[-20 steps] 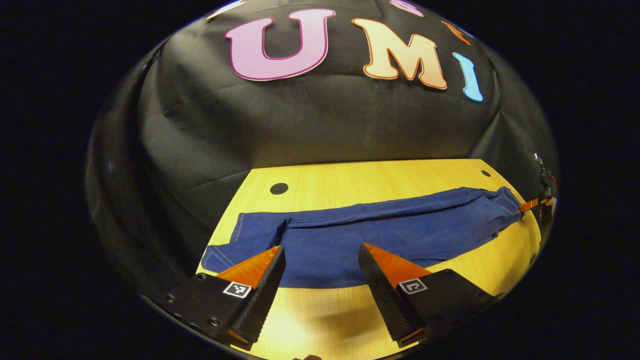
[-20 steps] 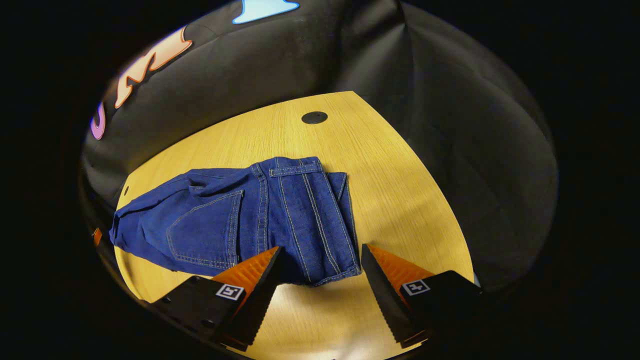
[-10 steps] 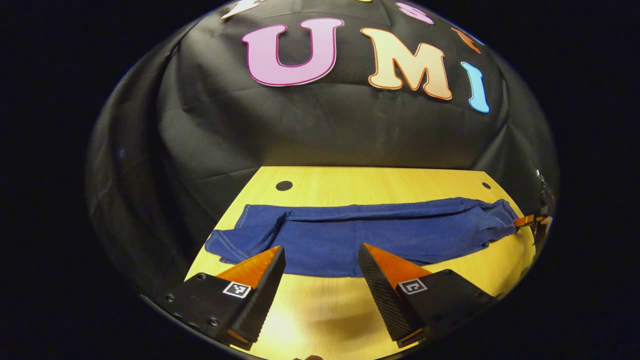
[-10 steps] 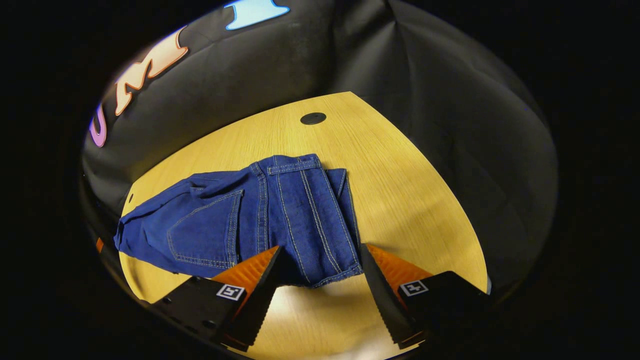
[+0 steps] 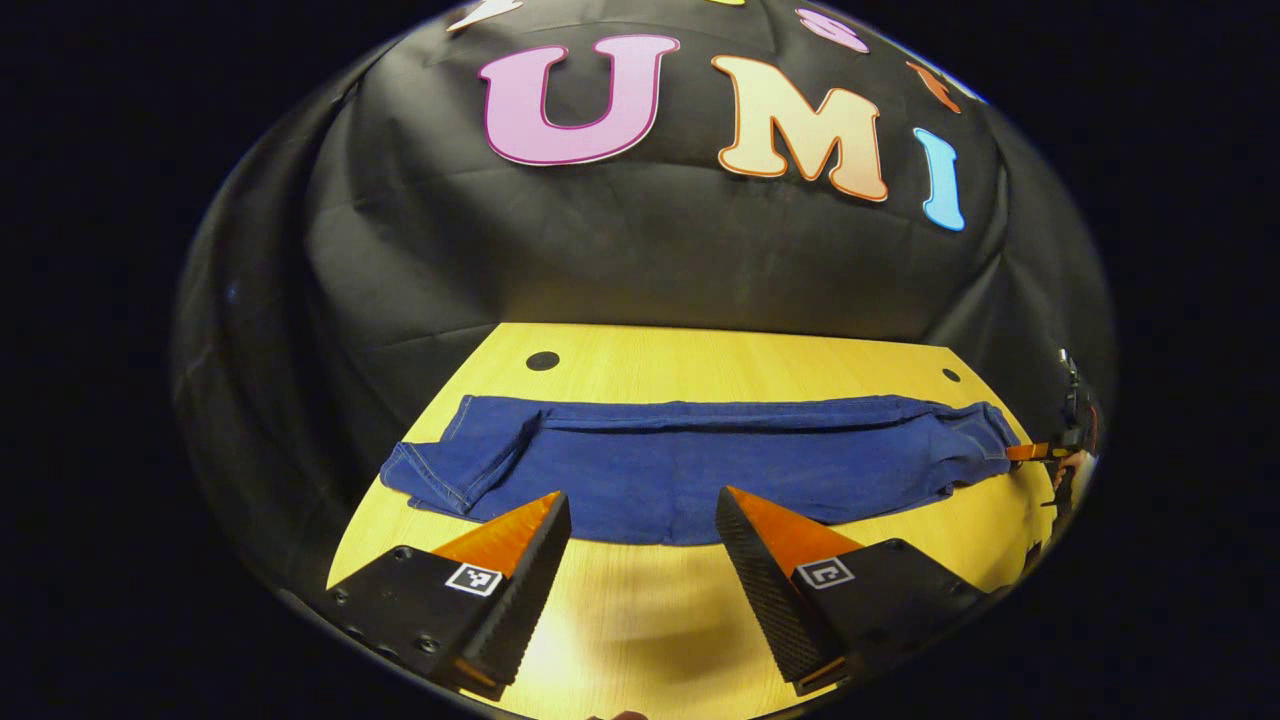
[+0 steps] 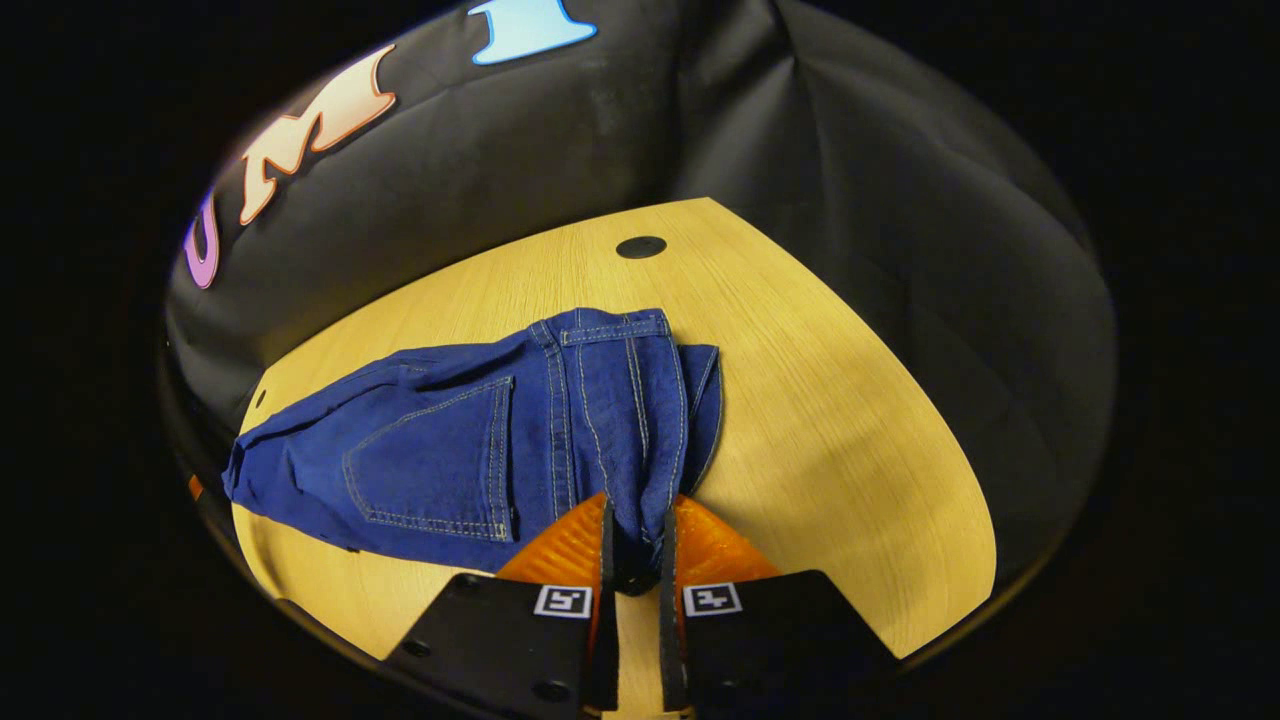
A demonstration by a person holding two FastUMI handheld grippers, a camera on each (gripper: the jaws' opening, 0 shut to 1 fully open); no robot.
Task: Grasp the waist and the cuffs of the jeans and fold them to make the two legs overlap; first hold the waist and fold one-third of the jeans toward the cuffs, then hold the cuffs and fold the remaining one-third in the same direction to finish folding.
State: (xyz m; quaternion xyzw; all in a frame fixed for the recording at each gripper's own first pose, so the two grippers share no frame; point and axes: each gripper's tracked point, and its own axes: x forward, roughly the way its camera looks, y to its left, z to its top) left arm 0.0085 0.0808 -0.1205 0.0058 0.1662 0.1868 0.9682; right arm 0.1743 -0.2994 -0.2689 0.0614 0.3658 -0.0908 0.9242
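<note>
Where right tongs (image 6: 634, 545) gaped | now clamped on jeans (image 6: 520, 430) waist

In the right gripper view, the jeans (image 6: 470, 440) run off at the left rim, so the legs and cuffs are cut off (only the seat and waist end shows). The waist edge (image 6: 633, 545) disappears between the right gripper (image 6: 634, 545) fingers, hiding how much cloth is pinched. In the left gripper view, the far gripper (image 5: 1035, 452) is too small to make out.

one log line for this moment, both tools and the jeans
right tool shut on jeans waist | left tool open, near leg edge, not gripping | jeans flat on table | thirds fold not started
</note>
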